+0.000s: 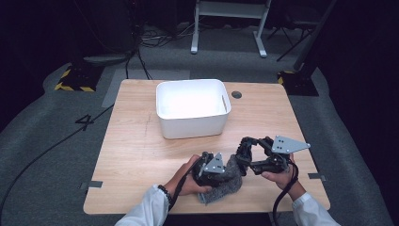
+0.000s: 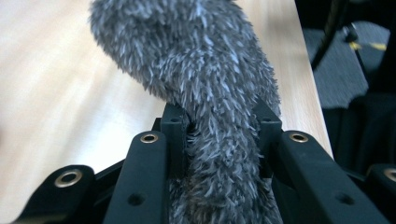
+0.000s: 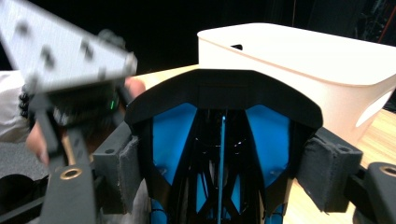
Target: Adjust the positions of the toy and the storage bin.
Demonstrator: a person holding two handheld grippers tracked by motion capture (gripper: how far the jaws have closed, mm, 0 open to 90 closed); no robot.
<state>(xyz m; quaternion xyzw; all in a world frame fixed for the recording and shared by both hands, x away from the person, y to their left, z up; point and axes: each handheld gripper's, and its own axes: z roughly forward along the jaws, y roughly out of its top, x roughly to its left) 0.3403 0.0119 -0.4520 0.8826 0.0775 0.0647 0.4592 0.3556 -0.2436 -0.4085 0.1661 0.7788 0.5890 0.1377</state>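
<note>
Tabletop (image 1: 136,141) carried a white bin (image 1: 193,107) near its far edge. Grey fuzzy cloth (image 1: 225,181) lay by the near edge, pinched in the left gripper (image 2: 219,123). Right gripper (image 3: 224,163) clamped a black-and-blue object (image 3: 223,140), beside the cloth.

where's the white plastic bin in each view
High view: the white rectangular plastic bin stands at the middle of the far half of the light wooden table.
Left claw view: not in it; grey fuzzy cloth covers the middle.
Right claw view: upper right, behind the black and blue object in that claw.
Shared landmark: the wooden table, in all three.
</note>
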